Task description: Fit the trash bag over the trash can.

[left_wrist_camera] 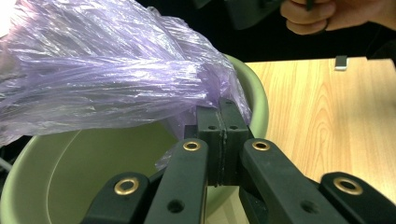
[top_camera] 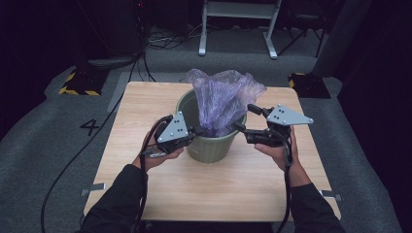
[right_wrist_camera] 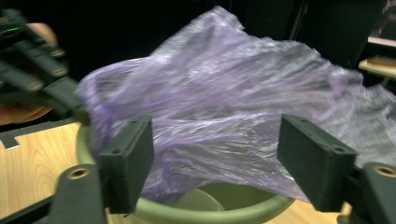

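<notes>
Centrally, crinkly purple bag (top_camera: 222,99) (round green bin (top_camera: 209,145))

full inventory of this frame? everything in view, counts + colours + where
bin: 1, green, middle of the table
plastic bag: 1, purple, bunched, rising out of the bin
table: 1, light wood, centre of the floor
metal clips: 2, grey, left and right table edges
white frame: 1, floor behind the table
striped blocks: 2, black and yellow, floor at the far corners
left gripper: 1, black, shut on the bag at the bin rim
right gripper: 1, black, open, facing the bag
hands: 2, dark sleeves
</notes>
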The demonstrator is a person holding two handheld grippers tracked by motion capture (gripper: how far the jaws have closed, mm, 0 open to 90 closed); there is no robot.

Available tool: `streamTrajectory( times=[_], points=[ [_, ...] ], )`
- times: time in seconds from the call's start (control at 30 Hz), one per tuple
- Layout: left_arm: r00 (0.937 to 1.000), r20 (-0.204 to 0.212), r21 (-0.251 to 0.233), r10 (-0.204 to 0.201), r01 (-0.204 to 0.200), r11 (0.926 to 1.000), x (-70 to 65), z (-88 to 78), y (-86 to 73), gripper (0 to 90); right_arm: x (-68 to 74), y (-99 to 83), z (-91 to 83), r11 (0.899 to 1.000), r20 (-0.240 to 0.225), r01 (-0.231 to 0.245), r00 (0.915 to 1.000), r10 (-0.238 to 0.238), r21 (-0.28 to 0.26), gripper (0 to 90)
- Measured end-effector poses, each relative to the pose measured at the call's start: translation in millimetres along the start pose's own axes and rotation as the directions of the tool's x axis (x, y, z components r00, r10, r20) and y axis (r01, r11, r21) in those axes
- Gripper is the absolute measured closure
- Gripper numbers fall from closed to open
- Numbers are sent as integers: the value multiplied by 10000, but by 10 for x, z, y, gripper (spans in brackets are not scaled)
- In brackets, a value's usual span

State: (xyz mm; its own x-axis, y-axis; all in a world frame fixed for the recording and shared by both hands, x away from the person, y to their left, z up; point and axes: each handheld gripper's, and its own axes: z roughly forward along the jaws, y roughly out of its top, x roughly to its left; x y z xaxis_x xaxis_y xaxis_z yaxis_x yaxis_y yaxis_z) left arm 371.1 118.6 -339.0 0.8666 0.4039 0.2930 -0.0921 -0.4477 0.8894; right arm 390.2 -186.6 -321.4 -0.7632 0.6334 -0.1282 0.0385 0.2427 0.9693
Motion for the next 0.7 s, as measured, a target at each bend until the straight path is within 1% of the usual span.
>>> streamTrajectory(
  times=[0.03,0.1,0.17,0.23,0.27,0.3,0.37,0.4,0.43,0.47,0.53,0.6,0.63,0.7],
  points=[
    [10000,29,-39,0,0,10000,-15,4,-12,895,-15,4,36,9999,30,-105,9999,105,135,258],
    [10000,16,-25,15,-15,10000,-41,12,-31,894,-22,1,108,9990,-118,-270,9996,274,353,250],
    [10000,-3,20,65,-65,10000,-57,19,-49,894,4,-6,172,9982,-346,-242,9991,261,551,232],
    [10000,2,-27,14,-14,10000,-60,17,-64,893,46,-13,225,9974,-636,-262,9975,305,671,234],
    [10000,19,-55,-12,12,10000,-59,10,-69,893,70,-17,252,9972,-652,-170,9976,218,735,247],
    [10000,25,-65,-53,53,10000,-59,2,-74,893,93,-22,280,9963,-676,-98,9976,156,857,284],
    [10000,1,-133,-72,72,9999,-63,-9,-85,891,129,-35,327,9947,-835,52,9965,35,1031,443],
    [10000,-9,-146,-93,93,9999,-63,-13,-88,887,150,-41,359,9932,-783,159,9969,-69,1153,519],
    [9999,-5,-158,-114,114,9998,-60,-19,-91,881,160,-42,374,9919,-819,234,9966,-132,1247,613],
    [9999,11,-166,-158,158,9997,-57,-25,-95,876,173,-43,387,9917,-893,327,9958,-216,1242,659],
    [9997,-56,-211,-231,230,9995,-52,-32,-101,862,188,-40,398,9929,-920,417,9953,-315,1113,782],
    [9995,-38,-240,-308,307,9992,-39,-42,-105,837,203,-39,396,9942,-983,532,9942,-439,938,870],
    [9994,-81,-267,-333,331,9991,-38,-47,-107,830,210,-38,391,9943,-1024,623,9933,-534,865,900],
    [9989,-96,-347,-469,465,9983,-25,-60,-113,797,219,-42,381,9942,-1049,706,9925,-620,808,900]
  ],
)
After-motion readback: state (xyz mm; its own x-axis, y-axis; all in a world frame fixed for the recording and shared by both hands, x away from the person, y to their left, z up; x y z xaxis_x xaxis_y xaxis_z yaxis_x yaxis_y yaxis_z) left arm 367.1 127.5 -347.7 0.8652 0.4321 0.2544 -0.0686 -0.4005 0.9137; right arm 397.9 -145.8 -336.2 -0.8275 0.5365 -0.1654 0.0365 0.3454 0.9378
